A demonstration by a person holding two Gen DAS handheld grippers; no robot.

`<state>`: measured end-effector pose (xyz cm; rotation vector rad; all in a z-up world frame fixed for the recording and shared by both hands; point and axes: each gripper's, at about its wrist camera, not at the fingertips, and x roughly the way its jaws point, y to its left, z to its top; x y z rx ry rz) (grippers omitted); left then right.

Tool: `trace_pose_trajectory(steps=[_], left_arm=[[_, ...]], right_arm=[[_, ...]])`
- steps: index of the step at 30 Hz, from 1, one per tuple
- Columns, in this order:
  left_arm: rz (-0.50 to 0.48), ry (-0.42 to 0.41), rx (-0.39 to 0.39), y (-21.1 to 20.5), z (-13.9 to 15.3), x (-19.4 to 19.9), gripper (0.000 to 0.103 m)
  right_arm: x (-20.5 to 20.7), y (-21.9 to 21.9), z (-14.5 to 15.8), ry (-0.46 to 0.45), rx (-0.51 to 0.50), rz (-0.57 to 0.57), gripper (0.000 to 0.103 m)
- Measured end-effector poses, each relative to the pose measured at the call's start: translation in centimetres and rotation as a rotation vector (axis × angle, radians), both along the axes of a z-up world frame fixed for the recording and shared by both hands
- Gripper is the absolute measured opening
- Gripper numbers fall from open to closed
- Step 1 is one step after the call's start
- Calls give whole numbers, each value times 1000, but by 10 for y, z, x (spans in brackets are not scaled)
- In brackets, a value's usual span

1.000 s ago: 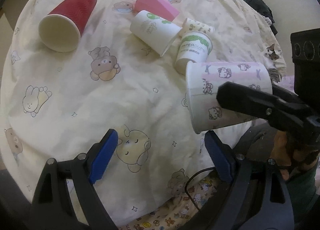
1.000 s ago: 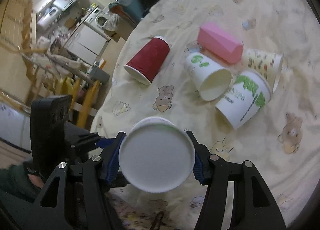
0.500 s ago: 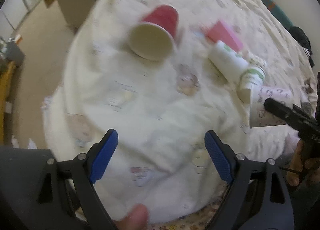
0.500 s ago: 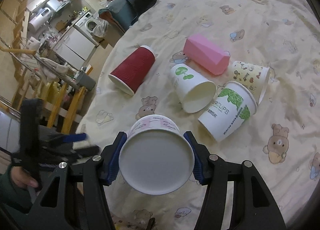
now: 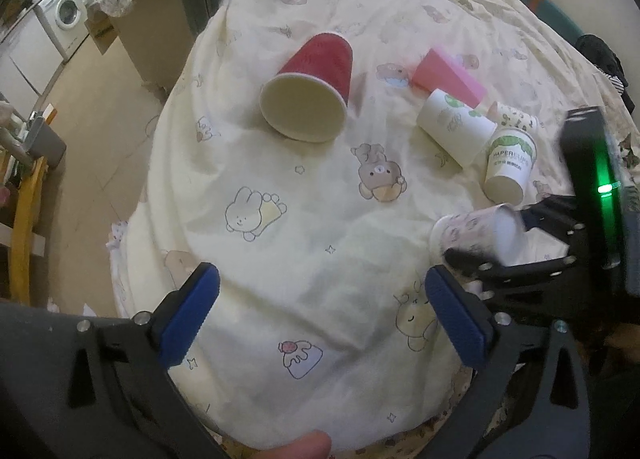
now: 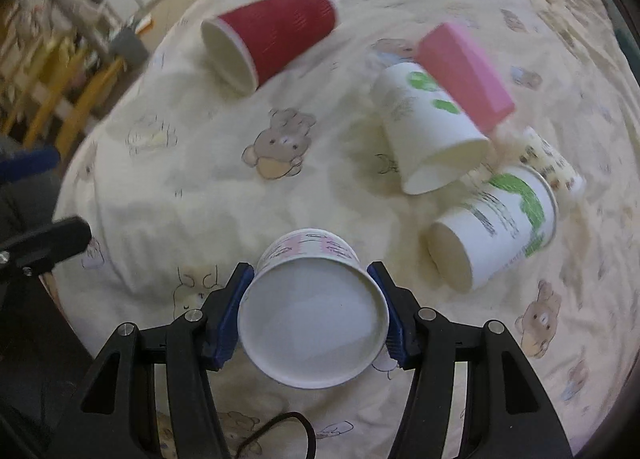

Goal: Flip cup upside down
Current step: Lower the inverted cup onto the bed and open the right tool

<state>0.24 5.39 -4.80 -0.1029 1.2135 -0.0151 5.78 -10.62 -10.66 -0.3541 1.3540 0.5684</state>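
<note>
Right tongs (image 6: pixel 314 313) clenched on the pink-patterned cup (image 6: pixel 314 309), blue pads pressing both sides of it near the base. In the right wrist view the cup sits at lower centre of the frame, its flat bottom turned toward the camera and its mouth pointing away toward the bedspread (image 6: pixel 192 195). From the left wrist view the same cup (image 5: pixel 478 229) appears at right centre, blurred, mouth to the left and angled down at the cloth; whether the rim touches the cloth cannot be told.

Left tongs (image 5: pixel 322 319) released, blue pads wide apart at the bottom of the frame with only the printed bedspread (image 5: pixel 320 227) between them. A fingertip (image 5: pixel 298 445) shows at the bottom edge.

Other things on the bed, all lying on their sides:
- Red ribbed cup (image 5: pixel 310 89), upper centre in the left view, mouth facing the camera; upper left in the right view (image 6: pixel 272 39).
- Pink box (image 6: pixel 466 77), upper right, touching the white cup with green spots (image 6: pixel 430 127) just below it.
- White cup with green lettering (image 6: pixel 494 227), right of centre, near the held cup but apart from it.
- Small cream patterned cup (image 6: pixel 554 163) behind the lettered one, partly hidden.

Washing machine (image 5: pixel 64 13) on the floor at upper left of the left view.
</note>
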Motion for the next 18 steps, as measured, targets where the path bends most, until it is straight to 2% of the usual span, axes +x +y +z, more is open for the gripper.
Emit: trace_pose_trajectory(steps=[5,12,14,15,16,18], left_arm=[[2,3,12,-1,-1,0,102],[11,-4,-9,-1,-2,1,102],[3,-14,-8,-2,-2,0,102],[1,-17,-11,-2,-1,-1,102],[1,-20,-16,-2,-1,-2,102],[4,-27,-30,-1,0,-3,102]], right_arm=[[4,9,-18,17,-24,-5,61],[3,0,-15,11,19,-28,65],[4,-4,-15,20,33,-48,75],[4,-7,-13,18,48,-59,84],[5,-9,-11,11,55,-66,89],[4,-15,-3,-8,83,-78,90]])
